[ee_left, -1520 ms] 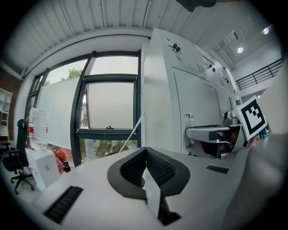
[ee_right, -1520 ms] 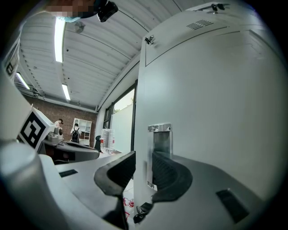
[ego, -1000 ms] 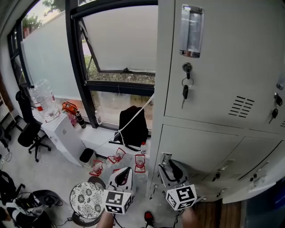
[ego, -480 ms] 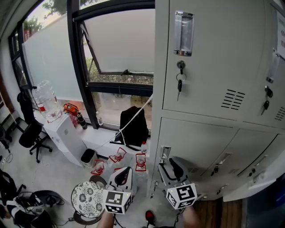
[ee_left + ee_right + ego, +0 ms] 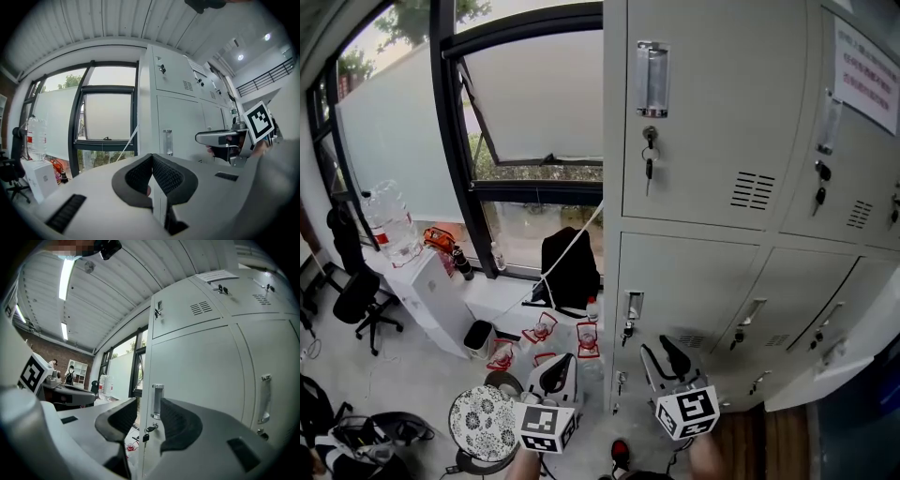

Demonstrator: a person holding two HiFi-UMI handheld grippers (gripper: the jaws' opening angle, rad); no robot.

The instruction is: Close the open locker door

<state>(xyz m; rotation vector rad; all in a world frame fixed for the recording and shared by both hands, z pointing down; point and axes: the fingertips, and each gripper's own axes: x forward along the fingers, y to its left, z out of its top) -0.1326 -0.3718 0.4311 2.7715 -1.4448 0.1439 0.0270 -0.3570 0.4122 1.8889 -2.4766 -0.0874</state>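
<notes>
Grey steel lockers (image 5: 712,122) face two handheld tools: left gripper (image 5: 152,164) jaws pressed together; right gripper (image 5: 144,413) jaws apart, just closing slightly, nothing between them.

Black-framed window (image 5: 546,103) with frosted panes; left of it, an office chair (image 5: 354,298) and white cabinet (image 5: 428,289) on grey floor (image 5: 412,370).

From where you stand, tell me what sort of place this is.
Probably a locker corner of an office or workshop: grey metal lockers with keys in their locks, an office chair and a large water bottle by the window.
</notes>
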